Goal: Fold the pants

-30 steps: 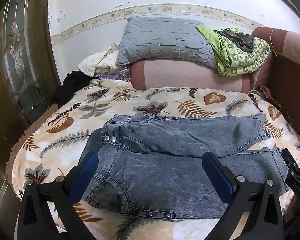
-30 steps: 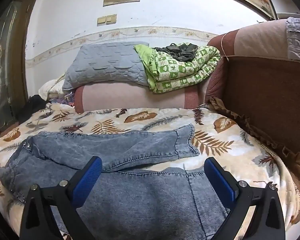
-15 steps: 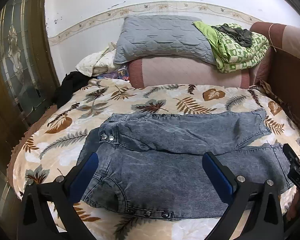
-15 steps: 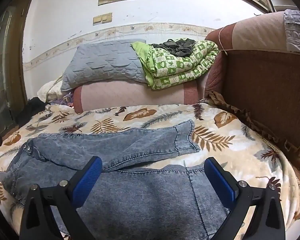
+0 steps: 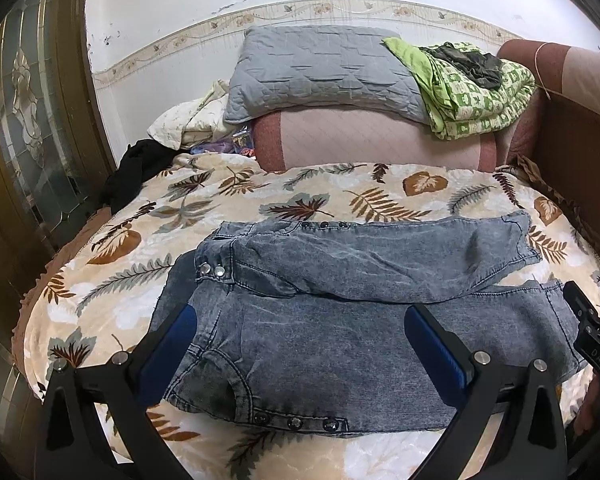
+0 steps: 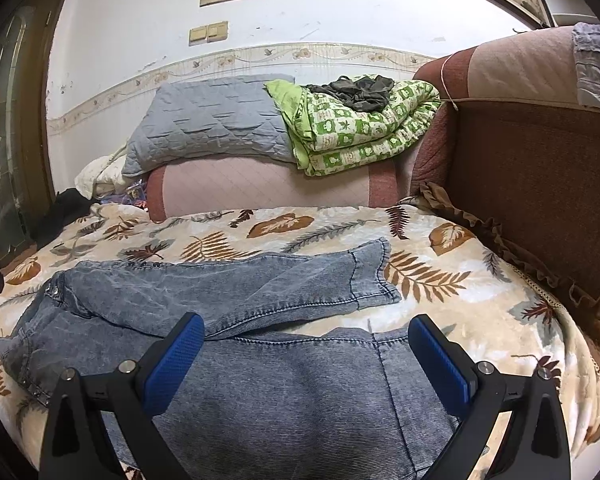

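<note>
Denim pants (image 5: 340,312), a washed grey-blue, lie spread flat on the bed (image 5: 112,264), whose cover is cream with brown and grey leaves. One leg is folded across the other, its hem ending toward the bed's right edge, while the studded waistband sits toward the left edge and the near leg runs along the front edge. Over the waist end hangs the left gripper (image 5: 300,344), its blue-padded fingers (image 5: 168,344) spread wide and holding nothing. Over the lower leg near the hem end hangs the right gripper (image 6: 306,356), likewise wide apart and empty; whether either touches the cloth cannot be told. At the right margin of the left wrist view a dark part of the other tool shows. Along the bed's far edge stands a pink bolster (image 5: 380,140), with a grey quilted pillow (image 5: 320,68) on top and a folded green patterned blanket (image 5: 476,92) beside it, dark cloth lying on the blanket. Black clothing (image 5: 128,176) is heaped at the far left corner.
</note>
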`<action>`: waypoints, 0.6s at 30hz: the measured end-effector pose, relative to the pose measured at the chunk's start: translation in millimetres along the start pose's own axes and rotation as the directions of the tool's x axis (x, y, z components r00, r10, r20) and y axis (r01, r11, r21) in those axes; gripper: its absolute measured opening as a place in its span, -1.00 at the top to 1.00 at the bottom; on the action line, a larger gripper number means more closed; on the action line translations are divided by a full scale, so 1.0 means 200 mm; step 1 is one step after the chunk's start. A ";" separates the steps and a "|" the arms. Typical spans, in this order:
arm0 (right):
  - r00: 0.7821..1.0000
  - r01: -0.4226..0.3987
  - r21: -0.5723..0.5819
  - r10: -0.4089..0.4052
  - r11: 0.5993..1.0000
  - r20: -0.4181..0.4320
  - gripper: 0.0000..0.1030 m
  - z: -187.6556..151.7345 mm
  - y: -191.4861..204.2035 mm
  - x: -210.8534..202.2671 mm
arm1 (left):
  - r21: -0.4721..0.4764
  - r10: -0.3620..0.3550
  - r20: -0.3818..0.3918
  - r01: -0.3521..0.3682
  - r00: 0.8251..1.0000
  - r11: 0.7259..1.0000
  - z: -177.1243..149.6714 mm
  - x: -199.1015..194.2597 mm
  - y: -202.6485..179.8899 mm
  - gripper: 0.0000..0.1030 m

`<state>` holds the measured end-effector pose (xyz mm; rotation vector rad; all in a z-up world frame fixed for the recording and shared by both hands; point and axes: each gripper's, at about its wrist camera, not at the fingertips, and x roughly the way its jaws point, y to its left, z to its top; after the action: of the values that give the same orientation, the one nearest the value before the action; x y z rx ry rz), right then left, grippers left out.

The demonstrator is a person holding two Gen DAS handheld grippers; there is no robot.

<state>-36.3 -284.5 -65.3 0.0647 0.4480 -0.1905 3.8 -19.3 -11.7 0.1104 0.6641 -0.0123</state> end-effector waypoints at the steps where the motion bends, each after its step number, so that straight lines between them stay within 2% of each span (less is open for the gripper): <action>1: 1.000 -0.002 0.001 0.002 1.000 -0.001 -1.00 0.00 -0.01 0.00 | 0.001 0.000 0.000 0.000 1.000 1.000 -0.01 0.00 0.01 -1.00; 18: 1.000 0.002 -0.002 -0.002 1.000 -0.005 -1.00 0.00 -0.01 0.01 | -0.006 -0.006 -0.020 0.006 1.000 1.000 -0.02 0.03 0.03 -1.00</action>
<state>-34.9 -285.8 -66.4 0.0626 0.4530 -0.1914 6.1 -13.3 -19.0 0.1028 0.6844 -0.0146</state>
